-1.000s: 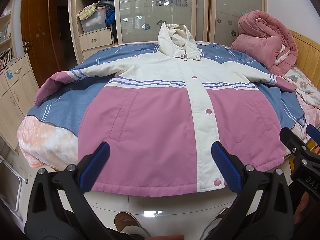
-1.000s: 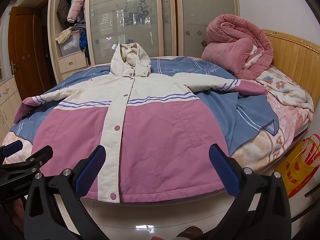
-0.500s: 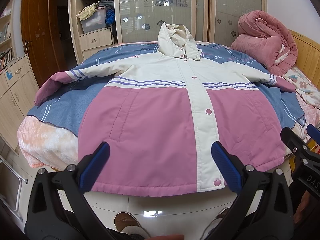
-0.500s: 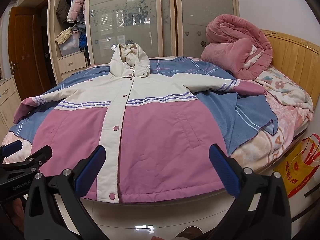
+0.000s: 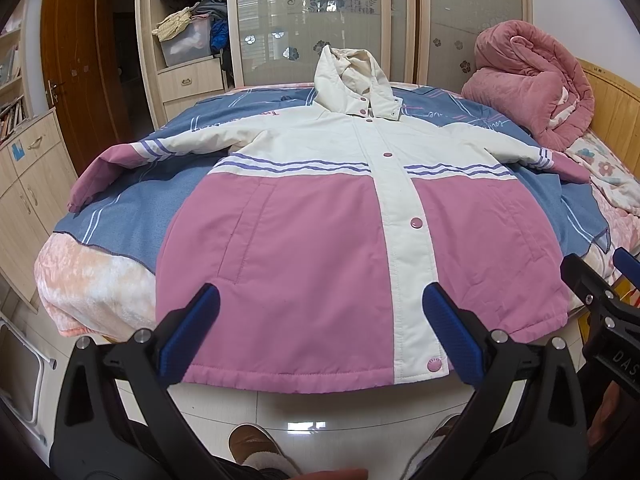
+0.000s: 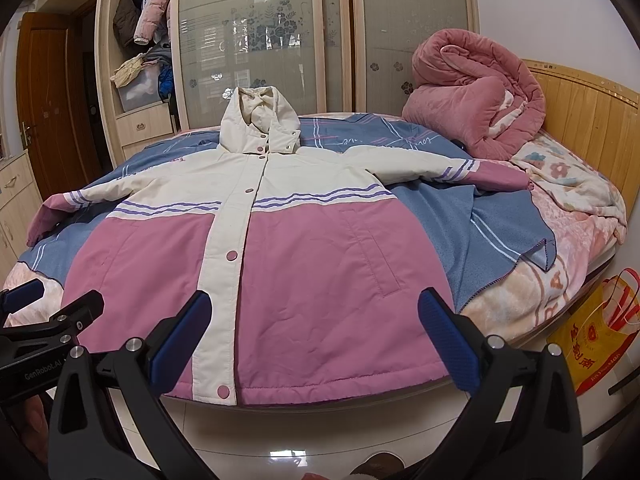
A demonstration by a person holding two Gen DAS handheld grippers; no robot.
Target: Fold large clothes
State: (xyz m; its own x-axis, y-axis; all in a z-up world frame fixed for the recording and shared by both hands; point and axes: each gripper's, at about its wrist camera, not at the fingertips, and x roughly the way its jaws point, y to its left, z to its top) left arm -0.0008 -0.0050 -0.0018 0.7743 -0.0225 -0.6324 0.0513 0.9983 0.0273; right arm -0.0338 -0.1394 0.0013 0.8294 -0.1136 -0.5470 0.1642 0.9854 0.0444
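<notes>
Grippers, left [image 5: 320, 332] and right [image 6: 316, 330], both spread wide, holding nothing, poised off the hem of the jacket [image 5: 320, 240] lying flat on the bed [image 6: 568, 280]; rolled quilt [image 6: 476, 104] at 2 o'clock.

1. Both views are evenly and softly lit by indoor light; colours read clearly and shadows are faint.
2. A small white glare patch sits on the glossy floor [image 5: 306, 426] at bottom centre of each frame.
3. Fisheye distortion bows the wardrobe [image 6: 256, 40] and door [image 5: 76, 72]; the corners are black.
4. Focus is sharp throughout, with no motion blur.
</notes>
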